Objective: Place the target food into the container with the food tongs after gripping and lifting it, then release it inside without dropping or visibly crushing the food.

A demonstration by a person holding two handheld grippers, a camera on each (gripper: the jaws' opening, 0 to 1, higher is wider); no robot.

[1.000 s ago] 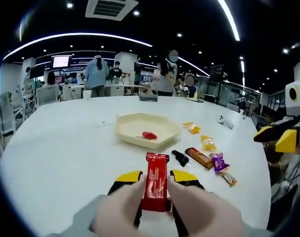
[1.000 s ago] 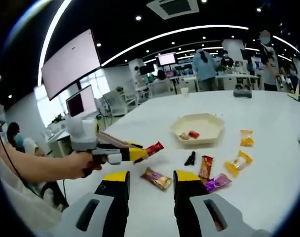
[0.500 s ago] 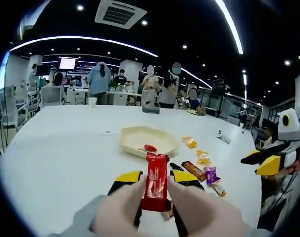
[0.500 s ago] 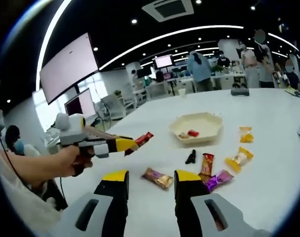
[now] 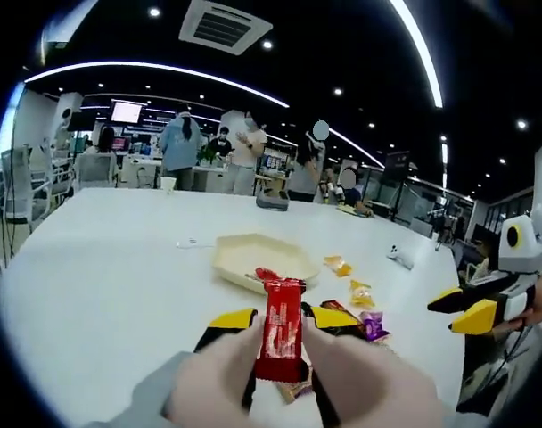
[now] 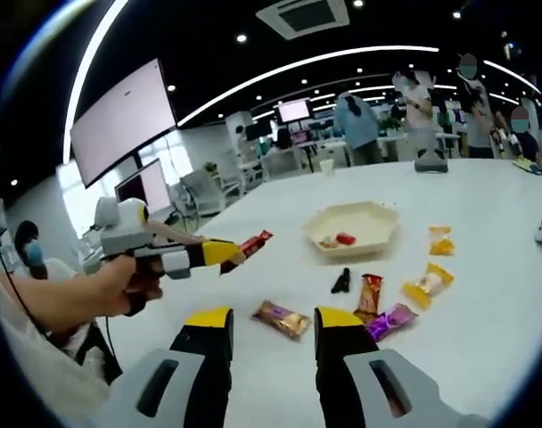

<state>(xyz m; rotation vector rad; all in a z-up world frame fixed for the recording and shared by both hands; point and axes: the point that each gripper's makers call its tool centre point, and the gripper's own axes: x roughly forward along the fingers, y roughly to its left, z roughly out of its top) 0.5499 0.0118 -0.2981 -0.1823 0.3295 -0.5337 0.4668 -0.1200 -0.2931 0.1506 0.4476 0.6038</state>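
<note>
The left tool [image 5: 280, 323] is clamped on a red snack bar [image 5: 281, 330], its yellow-tipped jaws pressing the wrapper from both sides about midway along its length, with the bar standing up out of the grip; in the right gripper view the same tool [image 6: 225, 253] hangs above the bench [image 6: 485, 339], the bar [image 6: 253, 242] jutting forward from its tips and clear of the surface. The right tool [image 6: 274, 325] has its jaws parted with nothing between them (a brown-wrapped bar [image 6: 283, 319] merely lies on the bench beyond the gap).

Past the held bar sits the cream hexagonal container [image 5: 262, 259], with a small red piece [image 6: 345, 238] and a paler one beside it already inside; near it a black item [image 6: 341, 281] and several wrapped sweets [image 6: 429, 286] are scattered.

The bar looks light and fairly stiff, its foil wrapper probably slick and easily creased, so the mid-length hold seems sound and only modest pressure should be needed; squeezing harder would likely dent or snap the contents. It is lifted but not yet over the container.
</note>
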